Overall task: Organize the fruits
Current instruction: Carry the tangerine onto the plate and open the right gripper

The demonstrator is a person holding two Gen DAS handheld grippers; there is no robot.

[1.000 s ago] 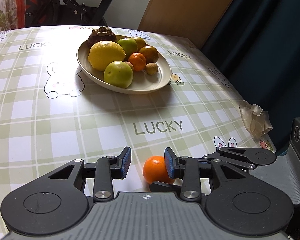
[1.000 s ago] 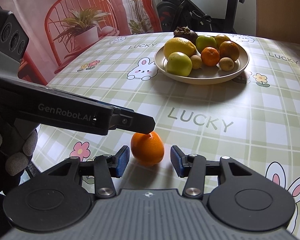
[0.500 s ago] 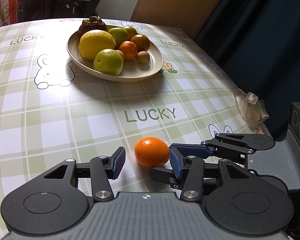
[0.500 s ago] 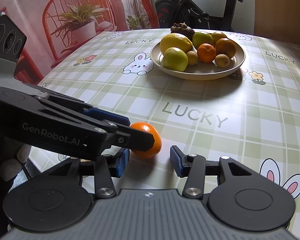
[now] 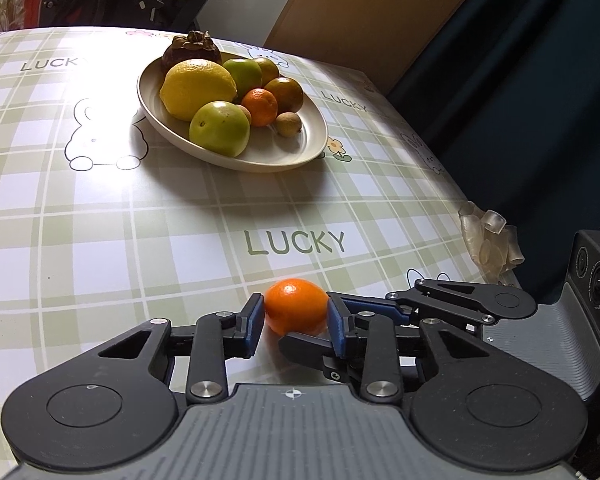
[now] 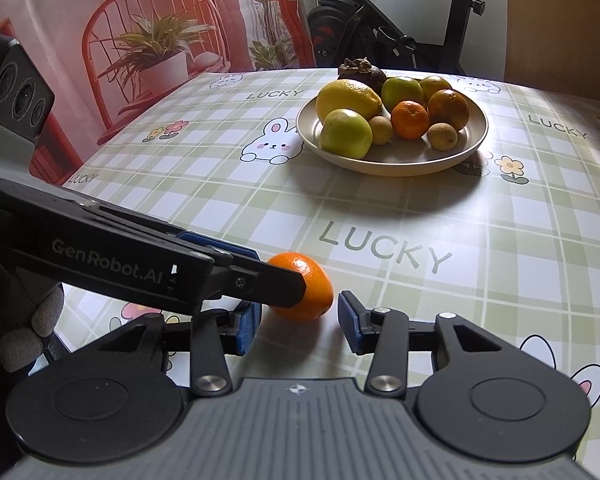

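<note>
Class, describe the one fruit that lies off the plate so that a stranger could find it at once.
Start at the checked tablecloth and find the cream plate of mixed fruit. Come toward the near edge, past the word LUCKY: a lone orange mandarin sits between the left gripper pads. Unlike its neighbours, it lies off the plate.

tablecloth (image 5: 100, 220): green-white plaid, bunnies | loose mandarin (image 5: 296, 310): orange | plate (image 5: 312, 148): beige | lemon (image 5: 198, 88): yellow
</note>
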